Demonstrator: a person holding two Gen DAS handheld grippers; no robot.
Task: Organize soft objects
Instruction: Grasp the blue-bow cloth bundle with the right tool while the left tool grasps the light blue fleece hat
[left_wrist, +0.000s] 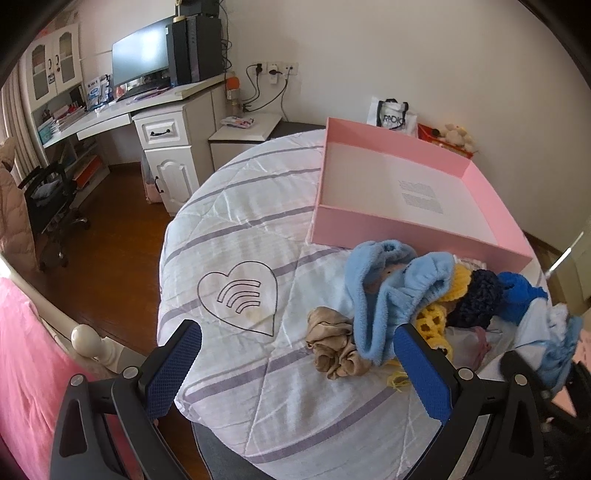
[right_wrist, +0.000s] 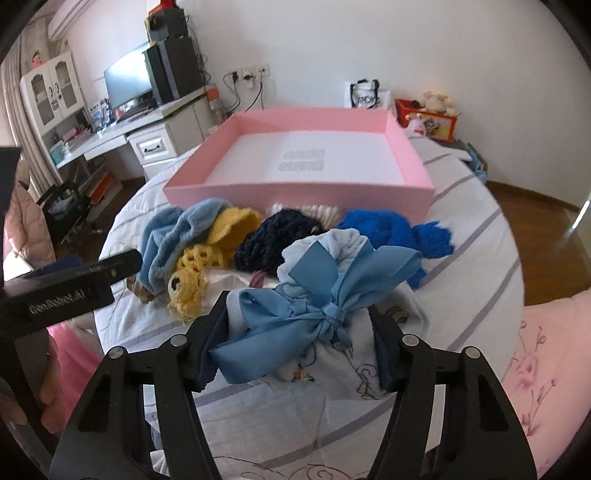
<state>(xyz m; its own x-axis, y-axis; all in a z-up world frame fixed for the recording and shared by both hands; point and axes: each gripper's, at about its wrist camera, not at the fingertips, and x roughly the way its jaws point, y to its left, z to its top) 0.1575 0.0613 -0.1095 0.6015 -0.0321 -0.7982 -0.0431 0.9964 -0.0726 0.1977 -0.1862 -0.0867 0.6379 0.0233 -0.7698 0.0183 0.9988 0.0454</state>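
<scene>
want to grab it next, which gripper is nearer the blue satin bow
Right. The right gripper has its fingers on either side of the blue satin bow; the left gripper is off to its left.

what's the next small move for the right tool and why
Probably lift the right tool and carry the blue bow bundle forward over the near wall of the pink box. Its fingers appear closed against the bundle's sides, the box looks empty, and the other soft items lie just before it. The left tool is open, holding nothing.

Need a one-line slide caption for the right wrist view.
Right gripper straddles a white pouch with blue bow before the empty pink box.
</scene>
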